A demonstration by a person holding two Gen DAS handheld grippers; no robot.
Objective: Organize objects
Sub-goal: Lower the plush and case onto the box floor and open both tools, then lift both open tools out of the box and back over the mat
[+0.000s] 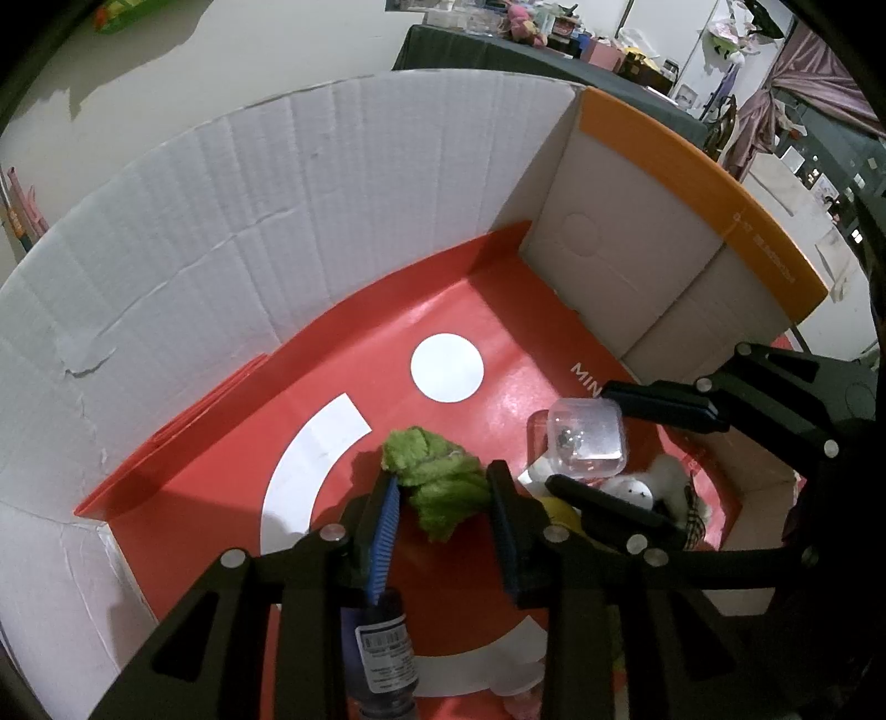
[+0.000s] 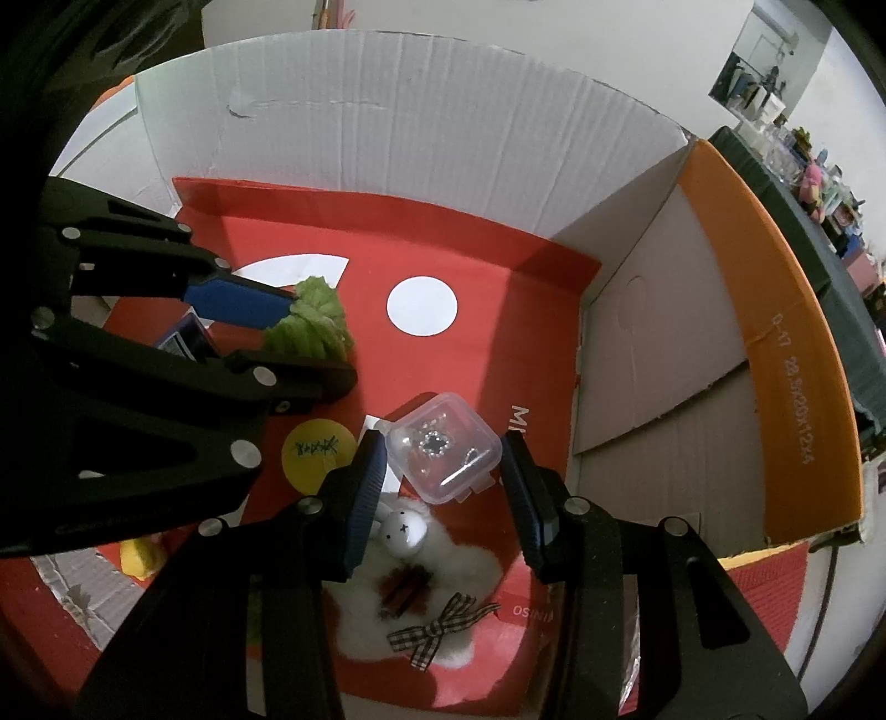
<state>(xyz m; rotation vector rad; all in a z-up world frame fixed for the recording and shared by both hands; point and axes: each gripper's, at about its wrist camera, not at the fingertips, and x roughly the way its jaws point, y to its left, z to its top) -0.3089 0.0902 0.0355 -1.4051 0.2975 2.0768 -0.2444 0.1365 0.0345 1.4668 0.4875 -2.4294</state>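
Both grippers reach into a cardboard box point(image 1: 277, 210) with a red printed floor point(image 2: 482, 360). My left gripper point(image 1: 443, 482) is open around a green lettuce-like piece point(image 1: 437, 482), which also shows in the right wrist view point(image 2: 315, 327). My right gripper point(image 2: 440, 462) is open around a small clear plastic case point(image 2: 443, 446) holding a ring-like trinket; the case point(image 1: 587, 437) sits between its fingers in the left wrist view too. A white plush toy point(image 2: 421, 587) with a checked bow lies below it. A yellow ball point(image 2: 318, 448) sits beside it.
A dark bottle with a label point(image 1: 382, 653) lies under my left gripper. A yellow piece point(image 2: 141, 556) lies at the box's near left. The orange box flap point(image 2: 775, 332) stands at the right. A cluttered dark table point(image 1: 531, 50) is beyond the box.
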